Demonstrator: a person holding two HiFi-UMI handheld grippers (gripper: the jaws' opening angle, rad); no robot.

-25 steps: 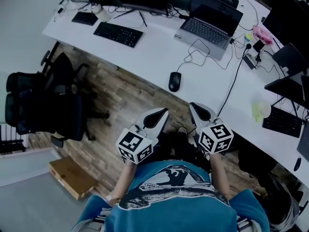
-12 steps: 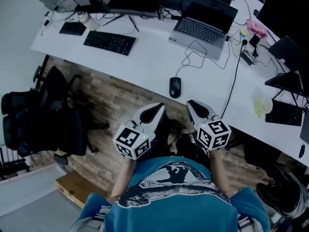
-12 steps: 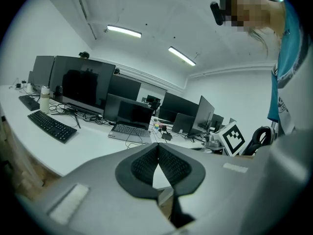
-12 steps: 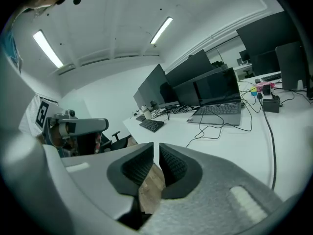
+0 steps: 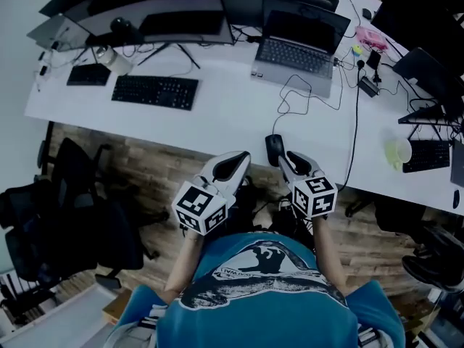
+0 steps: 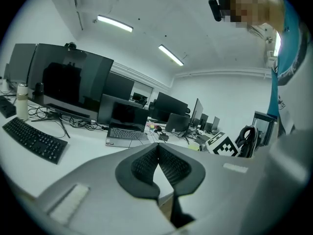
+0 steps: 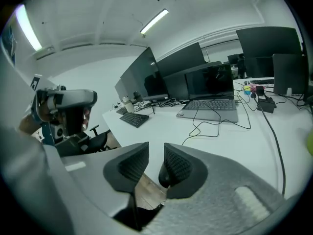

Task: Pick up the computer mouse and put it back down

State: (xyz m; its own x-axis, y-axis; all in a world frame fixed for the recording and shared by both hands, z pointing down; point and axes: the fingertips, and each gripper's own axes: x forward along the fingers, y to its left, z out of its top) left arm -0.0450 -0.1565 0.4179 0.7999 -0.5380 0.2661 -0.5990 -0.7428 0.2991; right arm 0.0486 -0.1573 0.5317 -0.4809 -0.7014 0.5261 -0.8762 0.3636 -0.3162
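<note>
A: At the desk's (image 5: pixel 232 118) front edge, where's the computer mouse (image 5: pixel 274 148)?
B: Lying there, just beyond the right gripper (image 5: pixel 288 158); its jaws are opening, nothing between them; the left gripper (image 5: pixel 238 162) is pinched together, empty.

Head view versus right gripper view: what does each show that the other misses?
Only the head view: the marker cube on the right tool, and the far-right keyboard. Only the right gripper view: ceiling lights, and that tool's jaws opening with nothing between them. Both: the mouse, laptop, left keyboard and white desk.
</note>
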